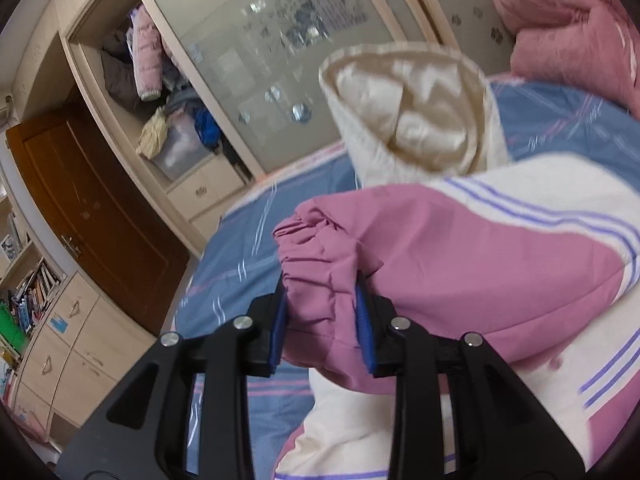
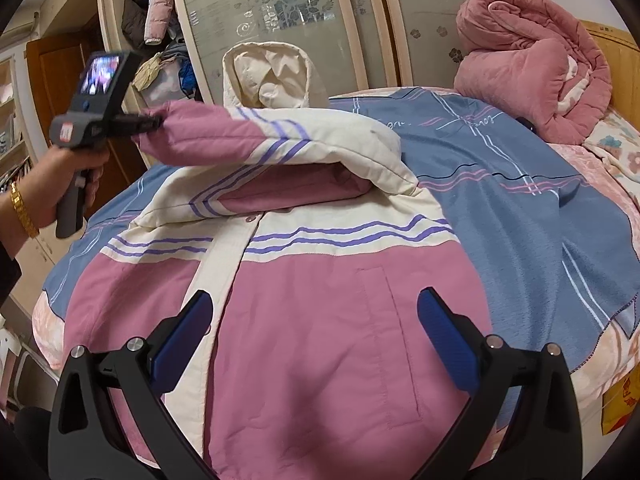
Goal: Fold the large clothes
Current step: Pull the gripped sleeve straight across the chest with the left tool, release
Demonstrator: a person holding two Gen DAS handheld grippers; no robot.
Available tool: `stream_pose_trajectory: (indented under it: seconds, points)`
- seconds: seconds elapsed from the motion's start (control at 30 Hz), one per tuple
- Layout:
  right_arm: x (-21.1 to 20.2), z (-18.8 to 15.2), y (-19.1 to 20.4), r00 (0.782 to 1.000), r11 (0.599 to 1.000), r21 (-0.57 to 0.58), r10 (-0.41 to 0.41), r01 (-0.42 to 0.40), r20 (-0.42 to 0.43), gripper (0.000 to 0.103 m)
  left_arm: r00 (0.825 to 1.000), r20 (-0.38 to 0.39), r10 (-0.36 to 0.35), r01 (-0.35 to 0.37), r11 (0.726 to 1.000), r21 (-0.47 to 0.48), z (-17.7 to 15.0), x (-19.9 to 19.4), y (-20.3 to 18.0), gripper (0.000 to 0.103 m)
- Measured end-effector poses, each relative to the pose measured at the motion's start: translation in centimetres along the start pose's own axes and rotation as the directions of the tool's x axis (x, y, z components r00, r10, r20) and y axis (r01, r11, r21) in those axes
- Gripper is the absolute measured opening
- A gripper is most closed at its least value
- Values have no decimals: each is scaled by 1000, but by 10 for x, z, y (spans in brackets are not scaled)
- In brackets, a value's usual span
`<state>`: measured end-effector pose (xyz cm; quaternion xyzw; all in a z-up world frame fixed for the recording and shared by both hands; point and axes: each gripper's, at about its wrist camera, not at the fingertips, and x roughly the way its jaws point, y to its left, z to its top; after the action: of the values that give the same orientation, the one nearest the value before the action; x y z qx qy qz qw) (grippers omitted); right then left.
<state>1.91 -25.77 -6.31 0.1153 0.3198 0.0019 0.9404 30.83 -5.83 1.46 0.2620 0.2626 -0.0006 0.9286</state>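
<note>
Right gripper [image 2: 314, 334] sits closest in the right wrist view: blue pads spread wide, nothing between them, hovering over the lower front of the jacket [image 2: 304, 320]. Jacket is pink and cream with purple stripes, lying front-up on the blue bedsheet [image 2: 520, 200], hem cut off at the bottom edge of the frame. Cream hood [image 2: 266, 76] stands upright at the far end.

Left gripper [image 1: 322, 316] is clamped on the gathered pink sleeve cuff [image 1: 316, 256]; the sleeve is lifted off the bed and stretched across the jacket's chest. In the right wrist view the same tool shows up at upper left in the person's left hand [image 2: 60, 184], gold bracelet [image 2: 24, 210] on the wrist. Red label on the tool body is too blurred to read; its small screen is lit, content unreadable.

Script woven into the sheet near the far end can't be resolved. Rolled pink quilt [image 2: 532, 76] lies at the headboard end. Yellow item with red print at the bed's right edge is cut off, illegible. Open wardrobe [image 1: 160, 92] contents are a jumble.
</note>
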Motion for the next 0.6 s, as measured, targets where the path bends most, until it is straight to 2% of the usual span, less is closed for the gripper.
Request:
stream_pose_trajectory:
  seconds: [0.23, 0.4, 0.43, 0.5, 0.57, 0.6]
  points:
    - [7, -4, 1, 999, 1000, -9, 0, 0, -33, 102, 997, -82, 3, -1, 1000, 31, -46, 38, -11, 31]
    - [11, -4, 2, 999, 1000, -18, -8, 7, -40, 102, 992, -126, -10, 9, 1000, -5, -70, 60, -12, 34]
    - [11, -5, 2, 999, 1000, -19, -8, 7, -42, 102, 992, -128, -7, 7, 1000, -6, -74, 63, -13, 37]
    - [13, -4, 3, 999, 1000, -20, -8, 7, -47, 102, 991, -129, 35, -35, 999, 7, -81, 68, -17, 55]
    - [14, -4, 4, 999, 1000, -26, -9, 8, -50, 102, 986, -124, 115, -115, 993, 9, -85, 72, -17, 96]
    - [16, -4, 5, 999, 1000, -30, -10, 8, -52, 102, 982, -118, 149, -151, 989, -8, -88, 73, -13, 101]
